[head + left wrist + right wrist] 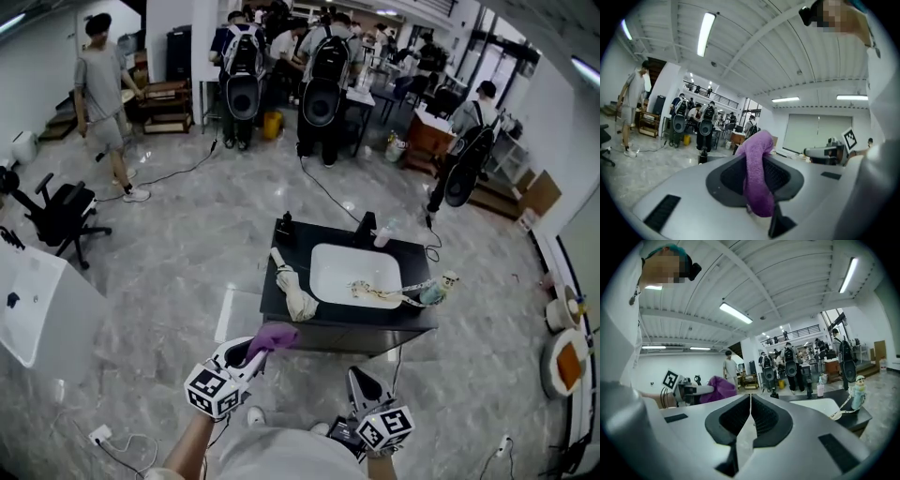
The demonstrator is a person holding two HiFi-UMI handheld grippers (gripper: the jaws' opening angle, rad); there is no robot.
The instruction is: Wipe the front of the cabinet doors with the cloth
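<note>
My left gripper (255,349) is shut on a purple cloth (273,336), held in front of the left corner of the dark vanity cabinet (347,336). In the left gripper view the cloth (758,176) hangs between the jaws, which are pressed against it. My right gripper (360,382) is shut with nothing in it, low in front of the cabinet's front; its jaws meet in the right gripper view (750,401). From there the cloth (721,387) shows at the left. The cabinet doors are mostly hidden under the counter's edge.
A white basin (354,272) is set in the black counter (281,297), with a folded umbrella (292,289), a small bottle (382,234) and a figurine (437,291) on it. Several people stand at the back. An office chair (58,214) stands at left, and cables (122,445) run over the floor.
</note>
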